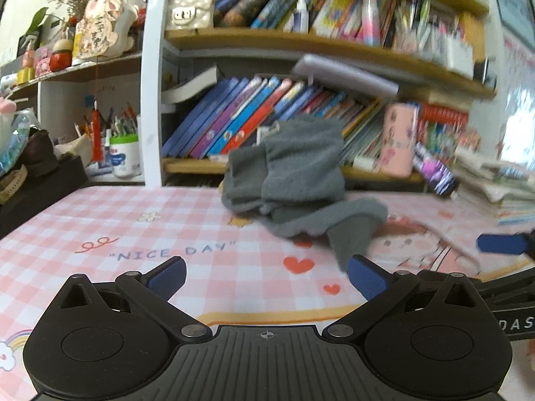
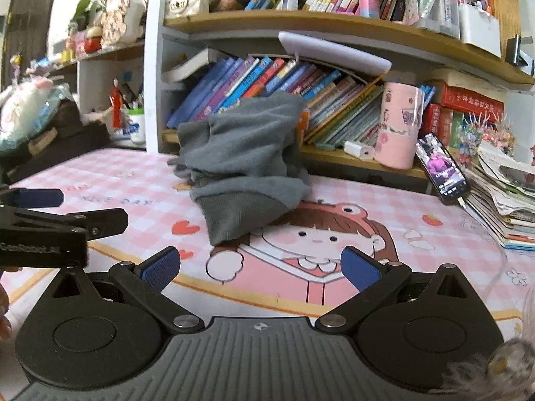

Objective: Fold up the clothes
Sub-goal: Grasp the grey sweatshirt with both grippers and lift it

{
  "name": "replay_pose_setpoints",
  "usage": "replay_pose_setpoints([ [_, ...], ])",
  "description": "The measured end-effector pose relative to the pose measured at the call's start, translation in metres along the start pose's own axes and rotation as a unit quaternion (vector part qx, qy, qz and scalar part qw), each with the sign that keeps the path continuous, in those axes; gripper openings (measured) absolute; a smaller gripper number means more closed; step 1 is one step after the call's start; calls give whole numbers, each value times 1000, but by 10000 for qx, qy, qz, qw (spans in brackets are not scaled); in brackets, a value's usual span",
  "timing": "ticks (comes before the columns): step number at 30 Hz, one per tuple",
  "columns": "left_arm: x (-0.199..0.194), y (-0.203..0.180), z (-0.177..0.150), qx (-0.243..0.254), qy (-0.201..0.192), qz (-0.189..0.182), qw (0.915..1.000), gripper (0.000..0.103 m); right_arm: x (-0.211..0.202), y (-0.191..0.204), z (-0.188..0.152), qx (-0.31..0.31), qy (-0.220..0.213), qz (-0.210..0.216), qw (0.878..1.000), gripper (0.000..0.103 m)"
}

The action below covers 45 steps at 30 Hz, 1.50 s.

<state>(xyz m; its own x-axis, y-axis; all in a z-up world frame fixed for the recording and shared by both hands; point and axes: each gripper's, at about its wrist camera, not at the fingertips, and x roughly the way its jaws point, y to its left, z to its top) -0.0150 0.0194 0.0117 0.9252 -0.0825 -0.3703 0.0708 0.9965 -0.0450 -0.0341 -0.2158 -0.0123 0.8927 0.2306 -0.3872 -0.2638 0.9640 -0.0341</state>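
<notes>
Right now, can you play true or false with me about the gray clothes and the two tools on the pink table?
1. The gray garment lies crumpled in a heap. True.
2. The left tool is squeezing the garment. False: it is open and holds nothing.
3. The right tool is open. True.
4. The garment is folded flat. False: it is bunched up.
5. The pink tablecloth says "NICE DAY". True.

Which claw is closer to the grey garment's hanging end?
The left claw: the grey garment trails down to its right finger. The right claw sits further back, clear of the cloth.
</notes>
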Motion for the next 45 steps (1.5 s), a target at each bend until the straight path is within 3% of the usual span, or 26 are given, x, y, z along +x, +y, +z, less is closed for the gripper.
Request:
replay_pose_setpoints([
  [9, -3, 25, 10, -548, -239, -272, 9978, 103, 4, -8, 17, -183, -143, 76, 9997, 103],
  [12, 10, 32, 19, -645, -1, -208, 9977, 103, 11, -12, 23, -244, -116, 56, 9996, 103],
  [16, 25, 34, 24, -437, 182, -180, 9987, 103, 28, -23, 29, -99, 31, 241, 9997, 103],
  [21, 40, 33, 29, -322, 206, -503, 9980, 103, 55, -23, 36, -124, 247, 633, 9976, 102],
  [27, 64, 26, 46, -41, 161, -696, 9974, 103, 99, -7, 51, -480, 376, 655, 9960, 100],
  [34, 107, 19, 69, 261, 278, -612, 9974, 103, 142, 3, 51, -728, 650, 666, 9930, 100],
  [36, 119, 15, 70, 280, 359, -601, 9972, 103, 145, 3, 48, -866, 697, 652, 9917, 96],
  [38, 133, 10, 71, 284, 460, -595, 9968, 103, 147, -1, 46, -875, 751, 604, 9915, 84],
  [40, 146, 3, 71, 274, 541, -582, 9965, 103, 150, -9, 46, -749, 866, 596, 9916, 61],
  [44, 170, -14, 70, 337, 638, -597, 9956, 103, 147, -20, 46, -514, 923, 760, 9915, 55],
  [45, 175, -18, 70, 344, 658, -604, 9954, 103, 146, -21, 45, -484, 924, 791, 9914, 47],
])
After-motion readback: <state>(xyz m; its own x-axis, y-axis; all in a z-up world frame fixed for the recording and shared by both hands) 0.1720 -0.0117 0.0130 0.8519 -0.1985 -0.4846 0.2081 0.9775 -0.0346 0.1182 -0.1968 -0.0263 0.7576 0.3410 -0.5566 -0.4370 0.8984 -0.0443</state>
